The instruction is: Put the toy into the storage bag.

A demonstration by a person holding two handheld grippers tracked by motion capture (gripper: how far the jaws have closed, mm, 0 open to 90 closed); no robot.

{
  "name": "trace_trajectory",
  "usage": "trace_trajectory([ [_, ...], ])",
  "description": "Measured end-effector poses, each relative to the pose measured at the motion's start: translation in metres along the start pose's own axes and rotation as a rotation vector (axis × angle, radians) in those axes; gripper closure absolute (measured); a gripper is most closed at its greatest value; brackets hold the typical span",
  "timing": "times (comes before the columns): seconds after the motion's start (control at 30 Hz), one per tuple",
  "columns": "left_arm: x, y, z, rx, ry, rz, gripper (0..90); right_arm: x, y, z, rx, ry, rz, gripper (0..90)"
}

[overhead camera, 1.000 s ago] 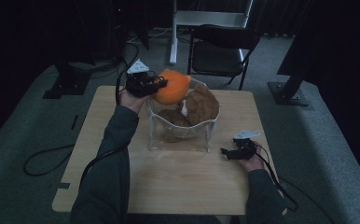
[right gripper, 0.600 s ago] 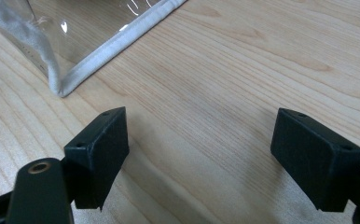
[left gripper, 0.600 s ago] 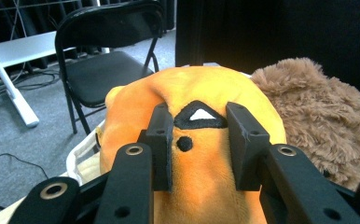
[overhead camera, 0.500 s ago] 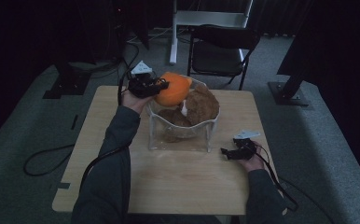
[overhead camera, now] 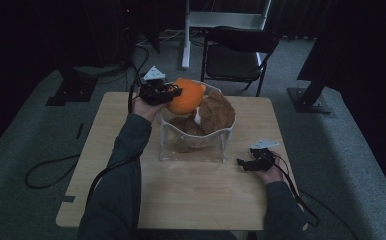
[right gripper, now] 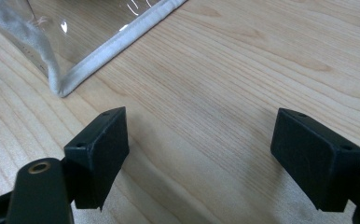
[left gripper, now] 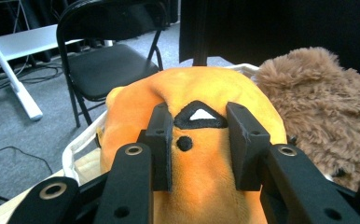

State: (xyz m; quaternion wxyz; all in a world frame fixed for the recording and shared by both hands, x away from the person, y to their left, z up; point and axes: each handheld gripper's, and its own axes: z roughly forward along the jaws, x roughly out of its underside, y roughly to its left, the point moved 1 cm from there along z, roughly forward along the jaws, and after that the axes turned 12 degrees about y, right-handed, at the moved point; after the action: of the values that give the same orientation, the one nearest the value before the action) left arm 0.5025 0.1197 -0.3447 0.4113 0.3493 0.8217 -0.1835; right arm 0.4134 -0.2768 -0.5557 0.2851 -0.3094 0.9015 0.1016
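Note:
My left gripper [overhead camera: 173, 93] [left gripper: 200, 144] is shut on an orange plush toy [overhead camera: 185, 96] [left gripper: 201, 154], pinching it between both black pads. The toy hangs over the far left rim of a clear, white-edged storage bag [overhead camera: 196, 142]. Brown furry plush toys [overhead camera: 215, 112] [left gripper: 318, 112] sit inside the bag, one right beside the orange toy. My right gripper [overhead camera: 244, 163] [right gripper: 199, 154] rests on the wooden table [overhead camera: 191, 190] just right of the bag's near corner [right gripper: 59, 86], jaws wide open with nothing but bare wood between them.
A black folding chair [overhead camera: 238, 52] [left gripper: 108, 65] stands beyond the table's far edge, with a white stand [overhead camera: 223, 20] behind it. Cables [overhead camera: 46, 167] lie on the grey carpet at the left. A dark post base [overhead camera: 308, 97] sits at the right.
None of note: the left gripper still holds the orange toy at the bag's far left rim, and the right gripper stays put on the table.

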Motion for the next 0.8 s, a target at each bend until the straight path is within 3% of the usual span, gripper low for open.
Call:
trace_trajectory([
  [0.8, -0.005, 0.004, 0.012, -0.035, 0.005, -0.032, 65.2, 0.0, 0.0, 0.0, -0.001, 0.0, -0.001, 18.3],
])
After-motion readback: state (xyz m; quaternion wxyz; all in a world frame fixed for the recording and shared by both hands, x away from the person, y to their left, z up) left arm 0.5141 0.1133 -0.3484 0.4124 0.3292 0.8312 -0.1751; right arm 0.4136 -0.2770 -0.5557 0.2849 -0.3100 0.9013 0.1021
